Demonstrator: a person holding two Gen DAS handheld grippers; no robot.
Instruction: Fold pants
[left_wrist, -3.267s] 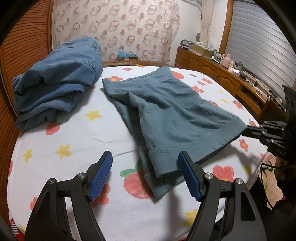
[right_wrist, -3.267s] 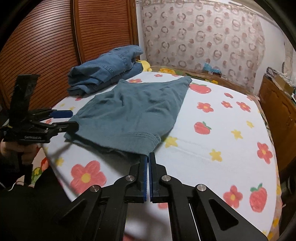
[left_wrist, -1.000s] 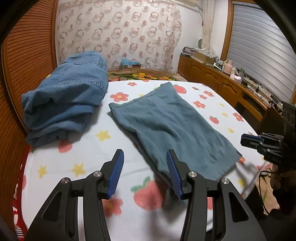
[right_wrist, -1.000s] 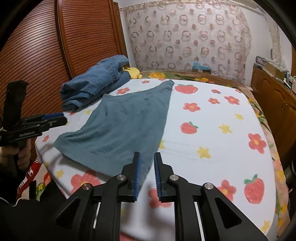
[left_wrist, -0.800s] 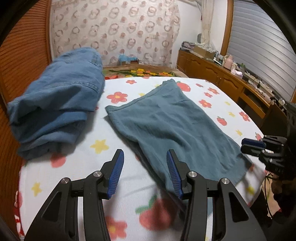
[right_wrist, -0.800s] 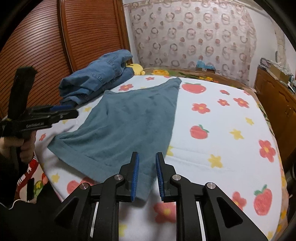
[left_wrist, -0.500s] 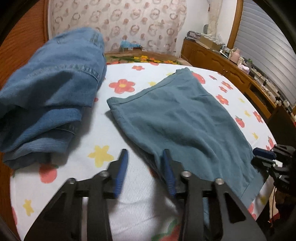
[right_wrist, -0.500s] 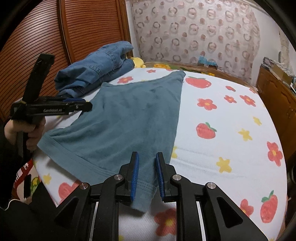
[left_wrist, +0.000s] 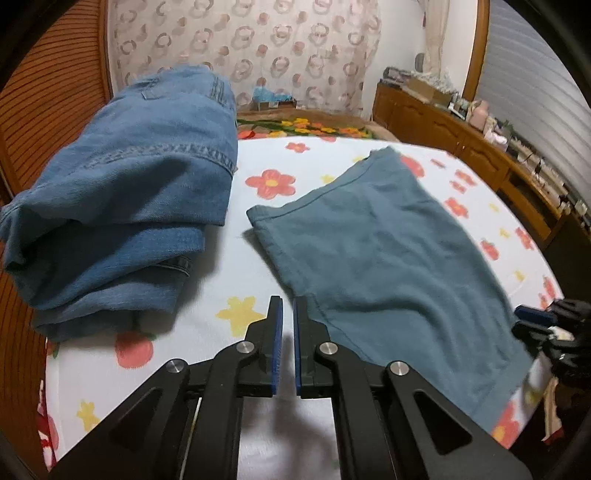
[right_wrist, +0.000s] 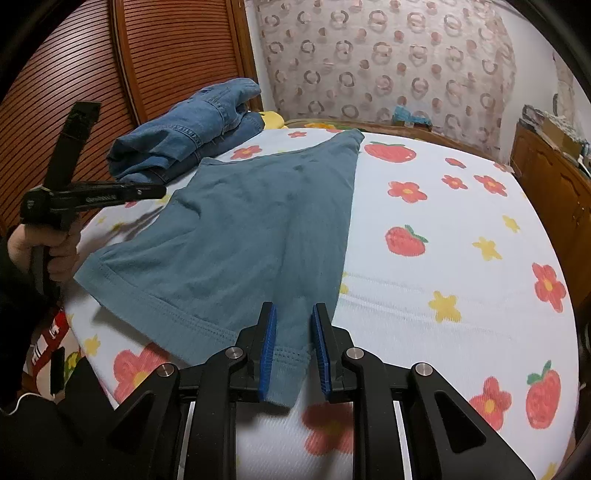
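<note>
Left gripper (left_wrist: 288, 345) jaws narrowed to slit; right gripper (right_wrist: 293, 354) jaws apart; teal shorts (right_wrist: 258, 229) flat, halved

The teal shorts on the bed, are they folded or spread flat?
Spread flat: the teal shorts lie open on the bed sheet.

Teal pants (right_wrist: 236, 236); blue denim jeans (left_wrist: 122, 206); white bedsheet (right_wrist: 443, 266) w/ red flowers, strawberries.

The left claw (left_wrist: 287, 341) pointed forward and low, its blue pads nearly together with a thin slit between them. The right claw (right_wrist: 292, 349) was held level with a clear gap between its pads. A bare hand (right_wrist: 51, 247) gripped the left claw's handle.
</note>
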